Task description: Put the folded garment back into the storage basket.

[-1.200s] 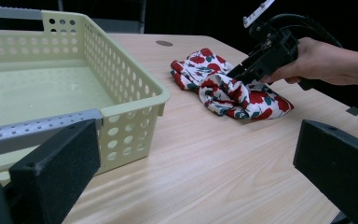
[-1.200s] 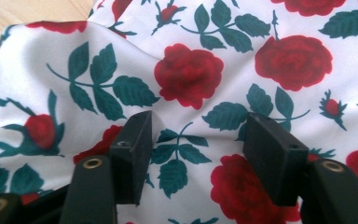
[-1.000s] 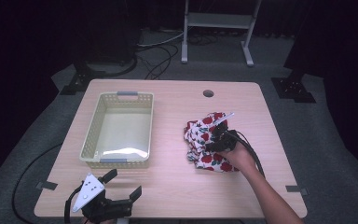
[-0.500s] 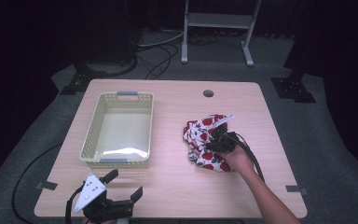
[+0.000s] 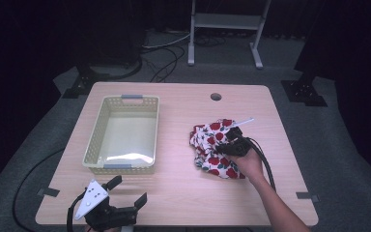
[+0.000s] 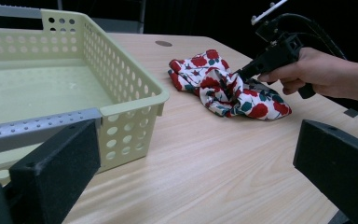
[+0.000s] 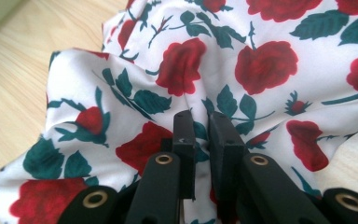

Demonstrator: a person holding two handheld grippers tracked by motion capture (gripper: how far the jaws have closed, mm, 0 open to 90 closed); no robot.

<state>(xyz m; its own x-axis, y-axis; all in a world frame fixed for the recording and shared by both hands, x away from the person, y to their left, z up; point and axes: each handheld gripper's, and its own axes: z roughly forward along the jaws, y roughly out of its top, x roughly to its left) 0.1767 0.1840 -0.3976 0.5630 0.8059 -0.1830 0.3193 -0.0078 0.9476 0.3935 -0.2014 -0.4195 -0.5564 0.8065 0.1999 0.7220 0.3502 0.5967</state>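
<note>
High view: against the frame a second ago, the right hand-held gripper (image 5: 230,145) sits in almost the same spot on the rose-print cloth (image 5: 212,150), but its jaws have just been closing and now pinch a fold of the fabric between them. The right gripper view shows this close up: the two black jaws stand nearly together with a ridge of the cloth (image 7: 242,74) bunched between the pads. The cloth lies crumpled on the right half of the table (image 5: 183,193), in the same place as before. The left hand-held gripper (image 5: 128,190) is unchanged at the near left edge of the table, its jaws spread wide and holding nothing. A pale green basket (image 5: 96,145) stands on the left half of the table, well apart from the cloth, with bare tabletop between them. In the left gripper view the basket (image 6: 121,84) is close by on the left, and the person's hand (image 6: 317,70) rests on the cloth.
</note>
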